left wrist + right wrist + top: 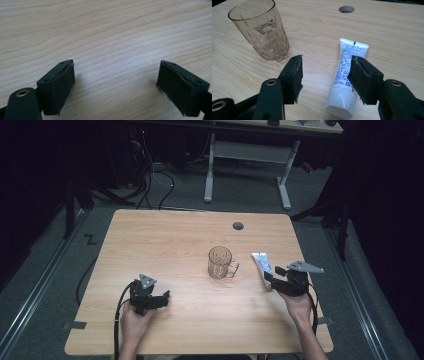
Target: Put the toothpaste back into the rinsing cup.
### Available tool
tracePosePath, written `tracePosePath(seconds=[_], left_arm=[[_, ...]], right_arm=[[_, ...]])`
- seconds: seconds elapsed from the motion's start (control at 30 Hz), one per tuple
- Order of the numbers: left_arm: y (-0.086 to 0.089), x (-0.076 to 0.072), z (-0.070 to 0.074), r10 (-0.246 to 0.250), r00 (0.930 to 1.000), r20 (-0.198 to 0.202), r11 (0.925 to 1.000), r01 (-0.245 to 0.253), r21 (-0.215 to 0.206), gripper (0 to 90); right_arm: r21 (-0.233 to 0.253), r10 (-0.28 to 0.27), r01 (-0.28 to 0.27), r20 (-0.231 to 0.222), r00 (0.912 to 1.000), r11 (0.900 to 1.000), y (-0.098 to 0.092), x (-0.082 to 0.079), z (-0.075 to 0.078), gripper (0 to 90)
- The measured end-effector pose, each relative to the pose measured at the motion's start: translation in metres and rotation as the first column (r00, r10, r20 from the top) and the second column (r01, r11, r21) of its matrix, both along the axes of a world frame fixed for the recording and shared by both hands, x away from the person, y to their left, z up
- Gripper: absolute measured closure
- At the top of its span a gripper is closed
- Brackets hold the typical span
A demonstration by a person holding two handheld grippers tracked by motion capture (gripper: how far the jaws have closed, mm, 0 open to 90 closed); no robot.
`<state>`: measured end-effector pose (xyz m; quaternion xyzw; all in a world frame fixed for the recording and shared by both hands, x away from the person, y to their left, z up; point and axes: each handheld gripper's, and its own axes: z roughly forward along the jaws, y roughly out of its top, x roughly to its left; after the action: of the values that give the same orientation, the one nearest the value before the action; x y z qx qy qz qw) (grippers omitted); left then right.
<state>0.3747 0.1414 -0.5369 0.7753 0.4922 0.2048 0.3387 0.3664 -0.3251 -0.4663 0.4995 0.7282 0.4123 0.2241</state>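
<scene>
A white toothpaste tube (260,261) lies flat on the wooden table (170,240), right of a clear plastic mug (220,262) with a handle. My right gripper (272,274) sits at the tube's near end, open. In the right gripper view the tube (343,72) lies between the jaws with its cap toward me. The right jaw overlaps its edge and the left jaw stands apart from it. The mug (260,27) stands upright, beyond the left jaw. My left gripper (165,296) rests near the front left, and in its own view it (116,65) is open over bare wood.
A round cable hole (238,226) sits in the tabletop at the back, also seen as the hole (346,9) beyond the tube. Past the table stand a white desk frame (247,155) and loose cables on a dark floor.
</scene>
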Motion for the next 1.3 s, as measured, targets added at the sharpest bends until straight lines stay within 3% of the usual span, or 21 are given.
tracePosePath(seconds=[0.2, 0.43, 0.6, 0.87, 1.1, 1.3], left_arm=[[0.000, 0.000, 0.000, 0.000, 1.0000, 0.000, 1.0000, 0.000, 0.000, 14.8], [0.000, 0.000, 0.000, 0.000, 1.0000, 0.000, 1.0000, 0.000, 0.000, 14.8], [0.000, 0.000, 0.000, -0.001, 1.0000, 0.000, 1.0000, 0.001, 0.000, 14.8], [0.000, 0.000, 0.000, -0.001, 1.0000, 0.000, 1.0000, 0.001, 0.000, 14.8], [0.000, 0.000, 0.000, 0.000, 1.0000, 0.001, 1.0000, 0.000, -0.001, 14.8], [0.000, 0.000, 0.000, 0.000, 1.0000, 0.001, 1.0000, 0.000, -0.001, 14.8]], right_arm=[[0.009, 0.000, 0.000, -0.055, 0.9985, 1.000, 0.000, 0.011, 0.006, 43.5], [-0.045, 0.013, -0.019, -0.136, 0.9907, 0.999, 0.002, 0.029, 0.010, 41.1], [-0.079, 0.002, -0.015, -0.162, 0.9868, 0.997, 0.005, 0.042, 0.013, 39.2], [-0.091, -0.009, -0.009, -0.199, 0.9799, 0.996, 0.006, 0.059, 0.016, 36.0], [-0.112, -0.014, -0.010, -0.215, 0.9766, 0.994, 0.012, 0.069, 0.020, 38.8], [-0.127, -0.014, -0.019, -0.258, 0.9660, 0.992, 0.017, 0.082, 0.021, 39.6]])
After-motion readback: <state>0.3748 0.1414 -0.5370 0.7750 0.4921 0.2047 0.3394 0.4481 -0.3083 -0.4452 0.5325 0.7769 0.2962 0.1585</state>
